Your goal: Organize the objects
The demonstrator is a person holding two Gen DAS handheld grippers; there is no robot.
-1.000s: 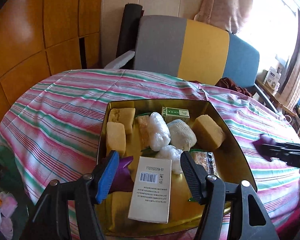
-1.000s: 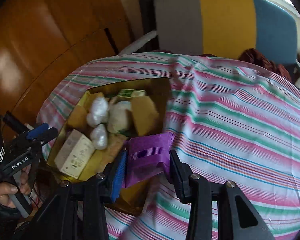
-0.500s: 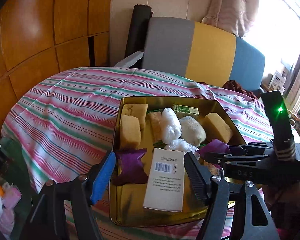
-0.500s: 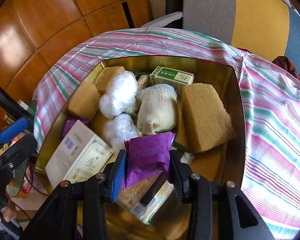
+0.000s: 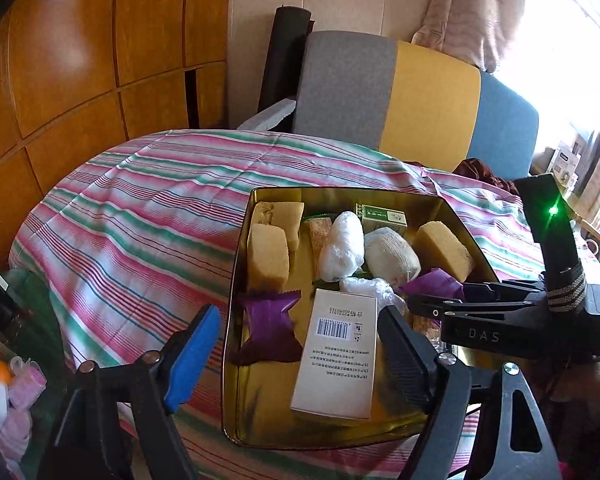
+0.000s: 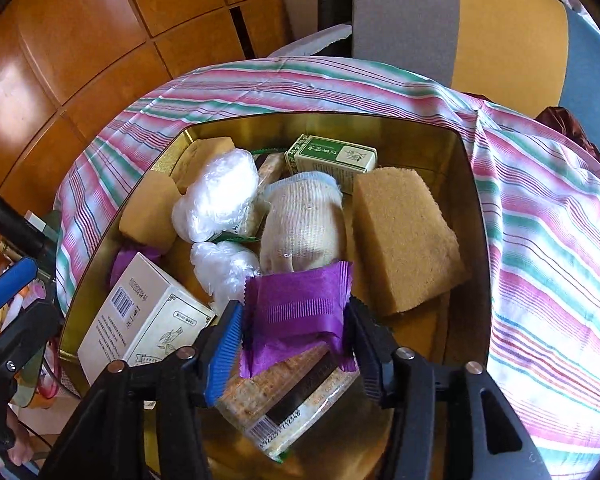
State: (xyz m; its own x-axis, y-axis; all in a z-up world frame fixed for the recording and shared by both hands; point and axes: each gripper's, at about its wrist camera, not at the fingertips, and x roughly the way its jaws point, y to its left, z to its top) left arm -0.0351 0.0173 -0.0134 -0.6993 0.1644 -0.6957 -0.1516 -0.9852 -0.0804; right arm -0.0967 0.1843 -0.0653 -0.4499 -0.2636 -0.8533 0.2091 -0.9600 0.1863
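Right, starting far left: left tongs spread wide, just opened further, clamped on nothing. Just ahead of the blue pad, purple sweet flat on the floor of the tin. Beside it, nearer the black pad, white box, barcode up, untouched.

Moving right: right tongs low inside the tin, jaws just eased apart. Purple packet sitting between the pads, no longer squeezed as far as can be judged, resting on a cracker pack right under the fingertips. Sponge just beyond the right-hand pad, close to the packet's corner.

On handling: looks light and soft, with a crinkly foil wrapper, probably slick. Best pinched across the padded middle, not by the crimped ends, which would likely fold and slip. Gentle squeeze only; possibly crushable inside. Perched on that sloping pack, could slide off.

Comparing views: from the left wrist, only a purple corner of the packet peeking past the right tongs, grip hidden, yet sweet and barcode plain. From the right wrist, gap at the pads, cracker pack underneath and sponge face all clear, sweet mostly buried behind the box.
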